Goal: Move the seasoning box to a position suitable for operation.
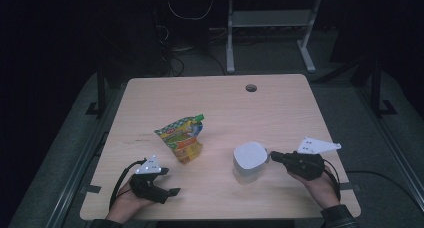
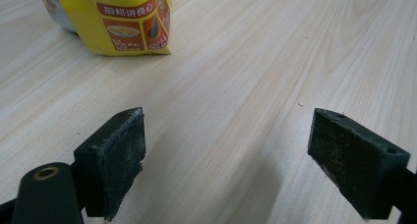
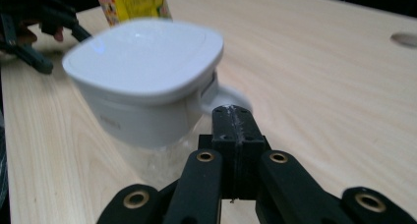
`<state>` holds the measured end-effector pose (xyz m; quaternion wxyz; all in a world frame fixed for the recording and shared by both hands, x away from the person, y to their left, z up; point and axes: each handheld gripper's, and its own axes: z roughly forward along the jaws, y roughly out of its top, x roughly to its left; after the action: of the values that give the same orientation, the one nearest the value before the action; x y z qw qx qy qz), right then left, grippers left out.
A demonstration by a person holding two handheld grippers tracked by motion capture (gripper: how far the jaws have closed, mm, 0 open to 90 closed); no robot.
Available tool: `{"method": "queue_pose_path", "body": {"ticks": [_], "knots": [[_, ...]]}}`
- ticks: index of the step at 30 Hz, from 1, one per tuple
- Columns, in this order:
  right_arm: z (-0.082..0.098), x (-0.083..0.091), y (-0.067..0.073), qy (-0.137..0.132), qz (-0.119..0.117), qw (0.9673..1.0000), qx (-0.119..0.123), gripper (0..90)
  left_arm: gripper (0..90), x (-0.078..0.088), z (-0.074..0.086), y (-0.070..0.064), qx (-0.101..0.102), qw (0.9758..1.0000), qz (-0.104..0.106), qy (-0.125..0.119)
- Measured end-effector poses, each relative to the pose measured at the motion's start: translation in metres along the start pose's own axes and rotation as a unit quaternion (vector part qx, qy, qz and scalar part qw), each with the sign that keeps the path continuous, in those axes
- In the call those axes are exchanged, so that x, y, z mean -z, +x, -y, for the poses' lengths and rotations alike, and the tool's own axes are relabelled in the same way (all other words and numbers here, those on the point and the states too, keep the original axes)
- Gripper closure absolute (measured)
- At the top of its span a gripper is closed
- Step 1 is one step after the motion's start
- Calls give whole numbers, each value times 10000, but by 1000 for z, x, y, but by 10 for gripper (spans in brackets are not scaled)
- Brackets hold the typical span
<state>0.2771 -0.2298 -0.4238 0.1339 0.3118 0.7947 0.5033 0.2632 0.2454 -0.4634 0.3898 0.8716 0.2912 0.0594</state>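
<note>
Now right claw (image 3: 235,117) pinches the white jug's (image 3: 142,81) handle; left claw (image 2: 226,155) gapes wide.

Pale wooden table (image 1: 220,95), metal stand (image 1: 270,23) behind.

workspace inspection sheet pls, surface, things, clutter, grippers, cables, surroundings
surface: pale wood table, round hole near the far edge
job's things: white lidded container with a clear lower body; yellow and green pouch to its left
clutter: nothing seen
grippers: left gripper open over bare wood; right gripper shut, tips at the container's handle
cables: black cable at the left gripper; more on the floor behind
surroundings: dark room, grey desk frame beyond
</note>
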Motion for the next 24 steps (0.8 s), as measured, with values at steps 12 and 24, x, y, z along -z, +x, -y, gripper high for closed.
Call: {"method": "queue_pose_path", "body": {"ticks": [12,24], "knots": [[-8,5,-3,-160,2,9999,-46,893,146,1,-8,-14,43,9998,145,-98],[-13,2,-4,-173,-31,9998,-4,894,145,-9,-39,-41,-351,9976,414,-435]]}}
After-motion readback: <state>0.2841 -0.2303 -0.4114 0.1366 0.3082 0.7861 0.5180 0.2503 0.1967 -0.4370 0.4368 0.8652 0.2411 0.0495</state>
